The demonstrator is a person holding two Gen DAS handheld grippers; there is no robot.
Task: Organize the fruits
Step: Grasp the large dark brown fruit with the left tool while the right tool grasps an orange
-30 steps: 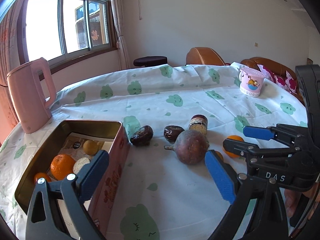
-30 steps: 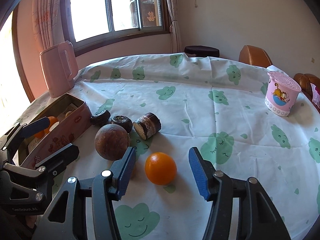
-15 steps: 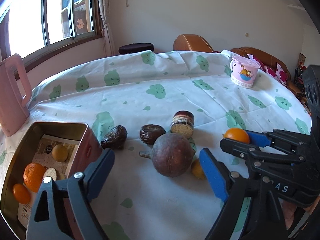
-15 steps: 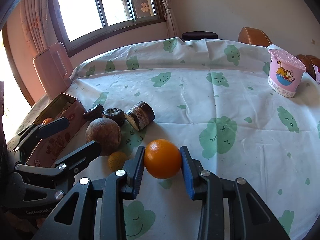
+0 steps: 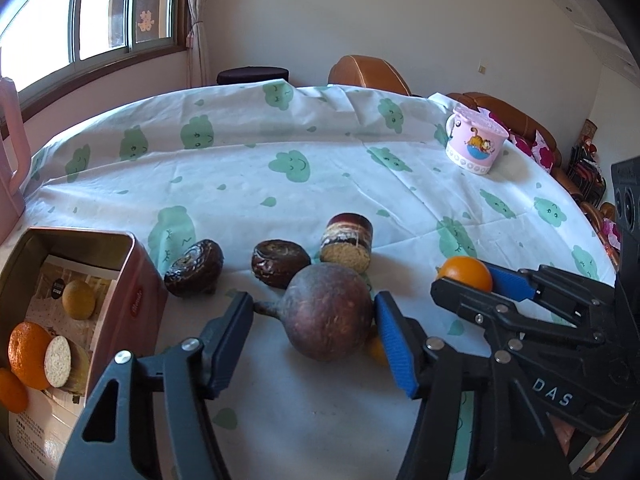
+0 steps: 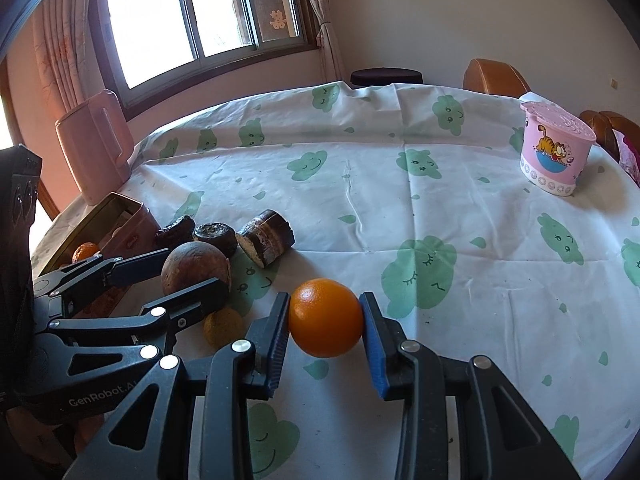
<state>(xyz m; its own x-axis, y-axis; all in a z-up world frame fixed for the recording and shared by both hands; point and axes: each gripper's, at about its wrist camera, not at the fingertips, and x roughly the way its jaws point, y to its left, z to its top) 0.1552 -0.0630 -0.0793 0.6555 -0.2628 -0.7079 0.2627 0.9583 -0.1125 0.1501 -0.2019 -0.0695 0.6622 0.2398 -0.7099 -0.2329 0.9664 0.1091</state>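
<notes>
Fruit split between the counter (image 6: 460, 200) and the tin box (image 5: 136, 280) at the counter's left edge.

Right gripper (image 6: 325, 334): jaws clenched on the orange (image 6: 325, 322), blue pads pressed on both its sides. The orange sits at or just above the tablecloth; can't tell if it's lifted.

Left gripper (image 5: 316, 320): jaws closing around the big brown round fruit (image 5: 326, 312). Fruit is between them. The right pad looks touching or nearly so; the left pad is beside the fruit's stem with a gap to the body. Not pressing yet. Fruit rests on the counter.

Small yellow fruit (image 6: 222, 326) lies on the counter just behind the left gripper's right finger, between the brown fruit and the orange.

Past the brown fruit, a row of three on the counter: two dark wrinkled pieces (image 5: 194, 266) (image 5: 280, 262) and a cut dark-skinned chunk (image 5: 348, 242) with its pale cut face toward the camera. The leftmost is just beside the tin's wall.

Inside the tin, open top, paper lining: a tangerine (image 5: 28, 354), a second small orange fruit (image 5: 10, 390) at the frame edge, a cut pale-faced piece (image 5: 64, 362) touching the tangerine, and a small yellow-brown round fruit (image 5: 78, 300) set farther back.

Pink kettle (image 6: 94, 152) stands behind the tin near the window. Pink cartoon cup (image 6: 554, 152), lid on, well apart at the far right of the counter.
</notes>
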